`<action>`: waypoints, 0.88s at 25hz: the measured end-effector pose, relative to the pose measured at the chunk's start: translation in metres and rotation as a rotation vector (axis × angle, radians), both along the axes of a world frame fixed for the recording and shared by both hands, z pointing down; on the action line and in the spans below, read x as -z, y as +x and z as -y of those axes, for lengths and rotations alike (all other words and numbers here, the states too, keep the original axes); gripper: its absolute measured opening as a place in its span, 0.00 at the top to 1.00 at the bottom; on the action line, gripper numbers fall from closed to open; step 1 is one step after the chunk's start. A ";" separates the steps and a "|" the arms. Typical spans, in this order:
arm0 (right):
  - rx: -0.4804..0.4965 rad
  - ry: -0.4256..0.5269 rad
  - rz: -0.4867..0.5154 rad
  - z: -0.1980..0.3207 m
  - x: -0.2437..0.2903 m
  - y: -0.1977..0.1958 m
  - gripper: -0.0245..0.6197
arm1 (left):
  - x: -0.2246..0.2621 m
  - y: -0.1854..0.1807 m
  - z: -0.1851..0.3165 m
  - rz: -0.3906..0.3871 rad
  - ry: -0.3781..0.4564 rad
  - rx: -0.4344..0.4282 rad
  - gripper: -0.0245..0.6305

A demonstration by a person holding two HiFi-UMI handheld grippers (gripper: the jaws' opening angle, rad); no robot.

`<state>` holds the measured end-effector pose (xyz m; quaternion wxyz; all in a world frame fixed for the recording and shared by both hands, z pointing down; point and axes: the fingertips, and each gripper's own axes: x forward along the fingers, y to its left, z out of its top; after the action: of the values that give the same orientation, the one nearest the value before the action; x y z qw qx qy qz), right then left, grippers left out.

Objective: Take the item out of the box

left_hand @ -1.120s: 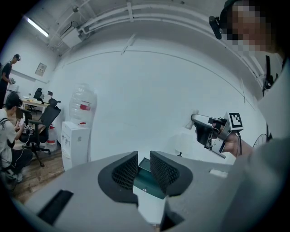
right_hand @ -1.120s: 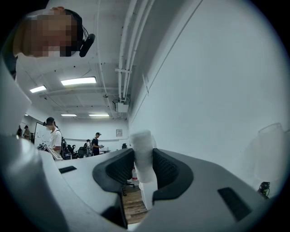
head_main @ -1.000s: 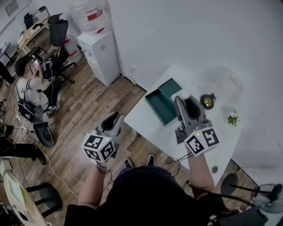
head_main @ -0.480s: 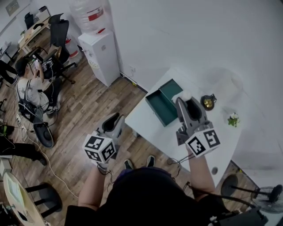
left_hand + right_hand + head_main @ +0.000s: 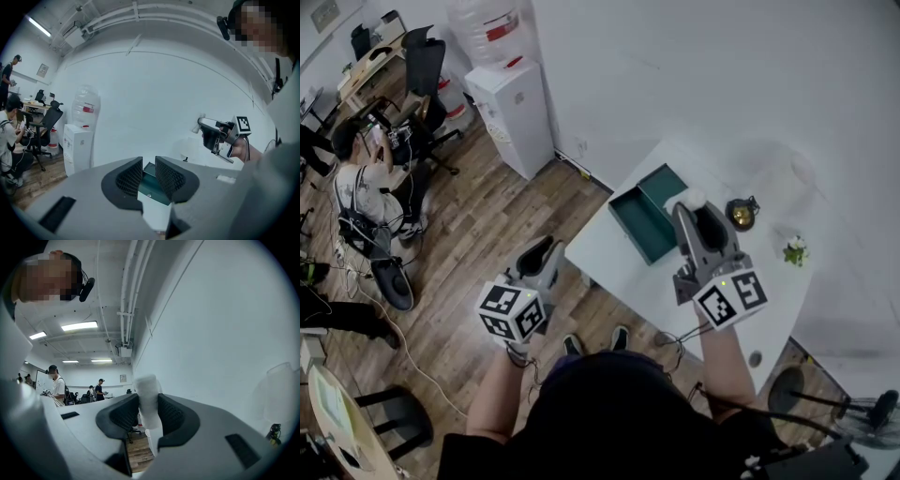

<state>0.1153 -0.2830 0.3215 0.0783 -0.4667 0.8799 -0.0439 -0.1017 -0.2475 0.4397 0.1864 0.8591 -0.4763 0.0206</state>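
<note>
The dark green box [image 5: 649, 217] lies open at the near-left corner of the white table [image 5: 619, 272]. My right gripper [image 5: 685, 203] hangs just above the box's right side, shut on a small white item [image 5: 691, 199]. In the right gripper view the white item [image 5: 149, 404] stands upright between the pads, its top poking above them. My left gripper [image 5: 541, 251] is off the table to the left, over the wooden floor, open with nothing between its jaws [image 5: 148, 173]. Through that gap the green box [image 5: 149, 182] shows beyond.
A round gold object [image 5: 739, 216] and a small green plant [image 5: 794, 251] sit on the table's right part. A white water dispenser [image 5: 517, 112] stands by the wall. A seated person [image 5: 366, 187] and office chairs are at far left. A fan [image 5: 862, 412] stands at lower right.
</note>
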 end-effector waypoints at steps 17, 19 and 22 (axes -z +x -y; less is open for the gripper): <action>-0.007 -0.006 0.016 0.001 -0.002 0.002 0.76 | -0.004 0.000 0.001 -0.003 -0.009 -0.001 0.84; -0.006 -0.009 0.017 0.001 -0.002 0.002 0.76 | -0.003 0.001 0.001 -0.003 -0.011 -0.001 0.84; -0.003 -0.014 0.023 0.001 -0.002 0.002 0.76 | -0.004 0.000 0.000 -0.001 -0.015 -0.001 0.84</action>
<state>0.1171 -0.2839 0.3230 0.0852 -0.4681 0.8778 -0.0553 -0.1015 -0.2476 0.4433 0.1929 0.8580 -0.4755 0.0237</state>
